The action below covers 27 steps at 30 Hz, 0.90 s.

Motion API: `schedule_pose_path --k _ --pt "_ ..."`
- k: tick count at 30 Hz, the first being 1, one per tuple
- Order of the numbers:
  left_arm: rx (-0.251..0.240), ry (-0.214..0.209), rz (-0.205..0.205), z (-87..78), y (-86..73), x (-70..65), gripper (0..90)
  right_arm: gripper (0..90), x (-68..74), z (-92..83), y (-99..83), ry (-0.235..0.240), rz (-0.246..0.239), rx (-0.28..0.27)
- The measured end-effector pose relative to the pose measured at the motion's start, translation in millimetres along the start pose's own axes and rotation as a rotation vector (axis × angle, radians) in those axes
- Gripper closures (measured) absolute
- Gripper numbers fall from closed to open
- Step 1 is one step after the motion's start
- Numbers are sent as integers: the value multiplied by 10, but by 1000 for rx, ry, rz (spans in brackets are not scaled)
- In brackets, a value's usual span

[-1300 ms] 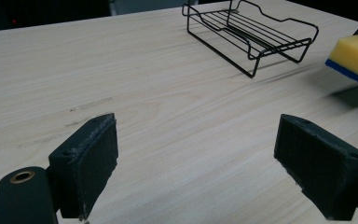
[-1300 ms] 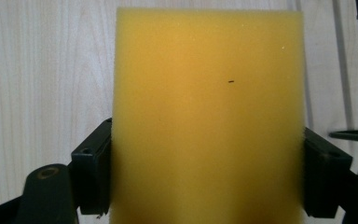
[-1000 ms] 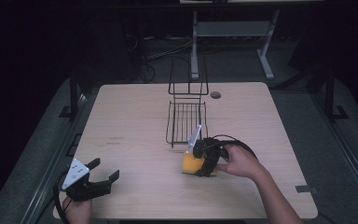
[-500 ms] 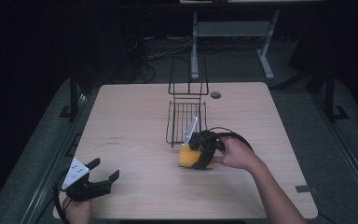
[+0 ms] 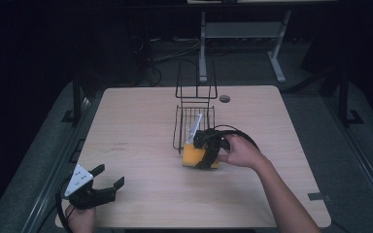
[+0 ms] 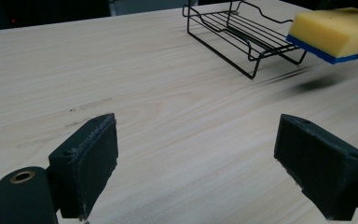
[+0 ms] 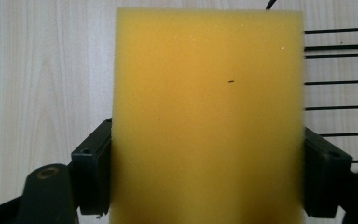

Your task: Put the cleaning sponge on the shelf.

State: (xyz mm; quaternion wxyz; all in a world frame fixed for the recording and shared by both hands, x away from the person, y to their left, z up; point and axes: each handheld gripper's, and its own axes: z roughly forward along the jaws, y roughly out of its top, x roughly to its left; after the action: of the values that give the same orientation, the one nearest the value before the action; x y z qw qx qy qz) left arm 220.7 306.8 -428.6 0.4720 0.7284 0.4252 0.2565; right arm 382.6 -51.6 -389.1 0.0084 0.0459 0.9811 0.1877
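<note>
Right gripper fingers clamped the yellow sponge edgewise, clear of bench, for racking; wire rack adjacent. Left gripper fingers apart, idle.

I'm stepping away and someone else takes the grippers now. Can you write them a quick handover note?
Right gripper: shut on the yellow sponge, held above the table just at the wire rack's near end.
Left gripper: open, holding nothing, at the table's near left corner.
Done: sponge picked up.
Left: probably set it in the rack and release.
</note>
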Motion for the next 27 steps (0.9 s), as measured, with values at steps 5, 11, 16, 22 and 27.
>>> schedule_pose_path --k 5,11,16,22,27 --pt "-2 -1 -2 -2 -1 0 128 216 -41 -13 28 6 4 -4" --pt "0 0 0 0 -1 -5 128 216 -98 -31 51 6 8 6" --pt "-5 2 1 -6 1 -1 128 216 -179 -25 54 22 19 -2" --pt "-4 2 2 -5 2 -2 128 216 -232 -1 22 27 38 3" --pt "-2 1 3 -3 2 -5 128 216 -253 -2 22 27 38 0"
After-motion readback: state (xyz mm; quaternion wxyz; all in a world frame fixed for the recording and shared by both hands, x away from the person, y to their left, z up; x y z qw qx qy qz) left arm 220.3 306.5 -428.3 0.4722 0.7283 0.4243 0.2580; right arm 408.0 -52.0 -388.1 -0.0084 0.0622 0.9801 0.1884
